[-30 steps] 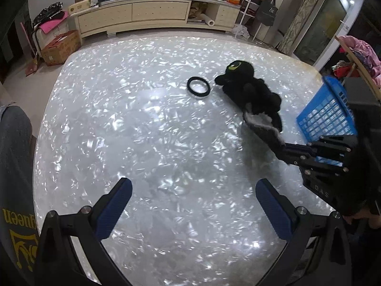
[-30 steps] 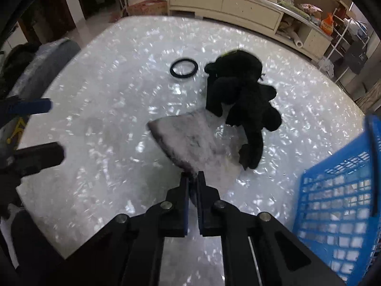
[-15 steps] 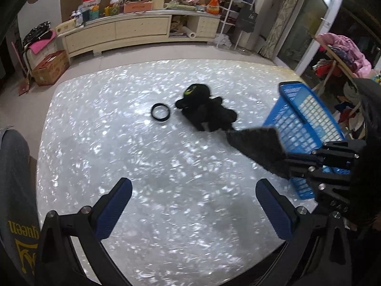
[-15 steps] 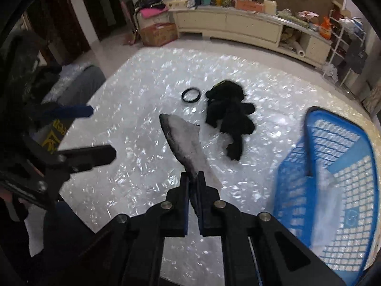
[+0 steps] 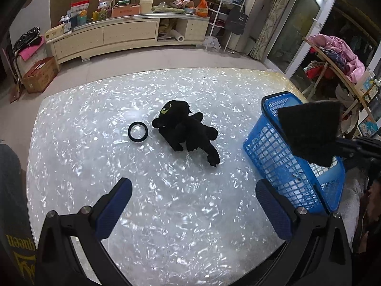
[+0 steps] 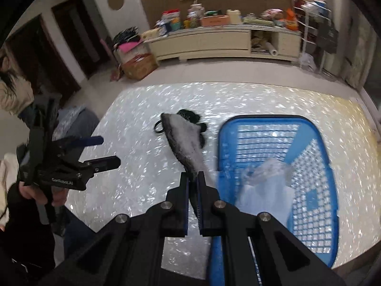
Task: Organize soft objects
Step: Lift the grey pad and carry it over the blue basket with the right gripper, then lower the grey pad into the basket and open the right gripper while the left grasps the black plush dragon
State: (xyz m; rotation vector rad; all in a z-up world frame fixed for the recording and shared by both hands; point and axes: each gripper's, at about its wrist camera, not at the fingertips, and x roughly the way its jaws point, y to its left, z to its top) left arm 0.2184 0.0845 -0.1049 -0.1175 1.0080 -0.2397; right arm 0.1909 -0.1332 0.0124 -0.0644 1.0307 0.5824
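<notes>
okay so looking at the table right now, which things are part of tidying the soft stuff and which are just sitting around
Part of the job:
- grey pad, clamped in the right gripper
- blue basket, a pale item already inside
- black plush toy, lying on the table
- left gripper, open and empty

Just lying about:
- black ring beside the plush
- cabinet clutter behind
</notes>
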